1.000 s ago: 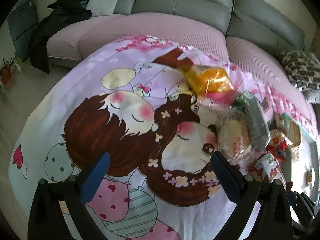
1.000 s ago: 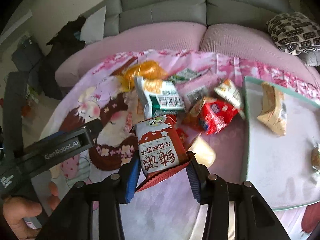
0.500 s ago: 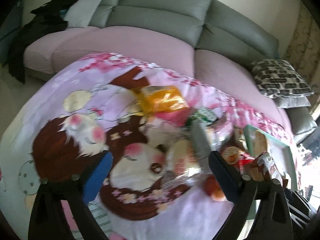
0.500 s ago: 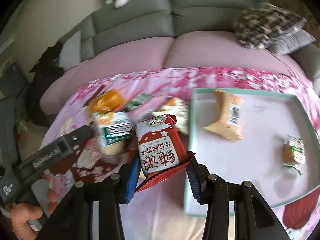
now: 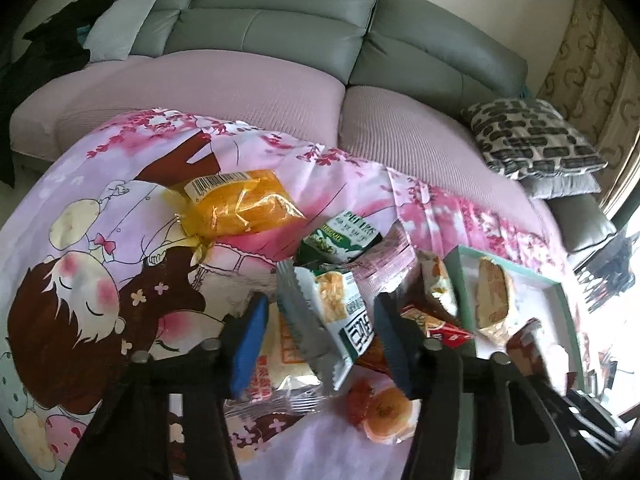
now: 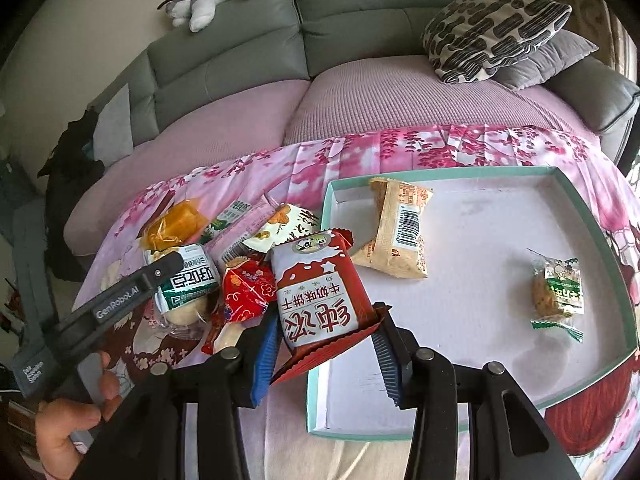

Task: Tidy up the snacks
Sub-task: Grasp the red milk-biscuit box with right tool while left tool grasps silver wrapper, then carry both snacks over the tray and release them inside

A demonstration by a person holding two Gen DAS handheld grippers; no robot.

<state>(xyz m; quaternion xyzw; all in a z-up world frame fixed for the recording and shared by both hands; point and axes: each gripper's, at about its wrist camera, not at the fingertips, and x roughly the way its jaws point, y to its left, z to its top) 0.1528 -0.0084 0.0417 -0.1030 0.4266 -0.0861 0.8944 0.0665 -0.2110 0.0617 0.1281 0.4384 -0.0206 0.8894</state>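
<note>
My right gripper (image 6: 324, 344) is shut on a red and white biscuit packet (image 6: 320, 288), held above the left rim of the teal-edged white tray (image 6: 472, 224). The tray holds a tan snack pack (image 6: 396, 236) and a small green-wrapped snack (image 6: 556, 292). My left gripper (image 5: 320, 344) is open, its jaws on either side of a green and white snack bag (image 5: 336, 316) in the snack pile. That bag also shows in the right wrist view (image 6: 188, 280) under the left gripper's finger (image 6: 132, 292).
The pile on the pink cartoon cloth (image 5: 120, 216) includes an orange packet (image 5: 236, 204), a red packet (image 6: 248, 292) and a green pouch (image 5: 344, 240). A grey and pink sofa (image 5: 240, 80) runs behind, with a patterned cushion (image 6: 492, 28).
My left gripper moved right and forward to straddle the green and white bag. My right gripper carried the red packet right, from the pile to the tray's left rim.
</note>
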